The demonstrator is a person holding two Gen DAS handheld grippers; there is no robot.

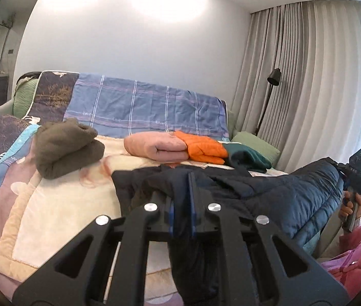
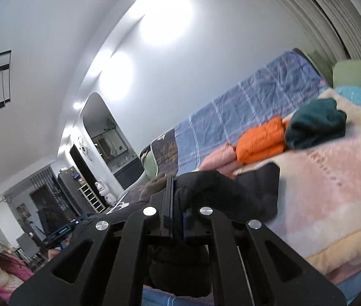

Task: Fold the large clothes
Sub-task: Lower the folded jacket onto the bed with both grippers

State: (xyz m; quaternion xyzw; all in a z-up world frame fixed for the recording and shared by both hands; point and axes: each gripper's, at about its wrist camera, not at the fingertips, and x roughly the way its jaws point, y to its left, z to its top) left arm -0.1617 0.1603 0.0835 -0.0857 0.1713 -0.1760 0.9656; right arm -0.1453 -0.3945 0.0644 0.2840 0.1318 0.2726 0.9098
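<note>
A dark navy quilted jacket (image 1: 282, 193) lies across the near side of the bed, its near edge lifted off the blanket. My left gripper (image 1: 182, 199) is shut on a fold of that edge, and fabric hangs down between the fingers. At the right of the left wrist view, a hand holds my right gripper (image 1: 354, 176) at the jacket's other end. In the right wrist view, the right gripper (image 2: 178, 201) is shut on a bunch of the jacket (image 2: 244, 193), which looks black here. The cloth hides the fingertips in both views.
Folded clothes sit further back on the bed: an olive fleece (image 1: 65, 148), a pink piece (image 1: 155, 148), an orange puffer (image 1: 203, 150) and a dark green one (image 1: 247, 158). A cream and pink blanket (image 1: 52, 204) covers the bed. A floor lamp (image 1: 273, 76) and curtains stand at the right.
</note>
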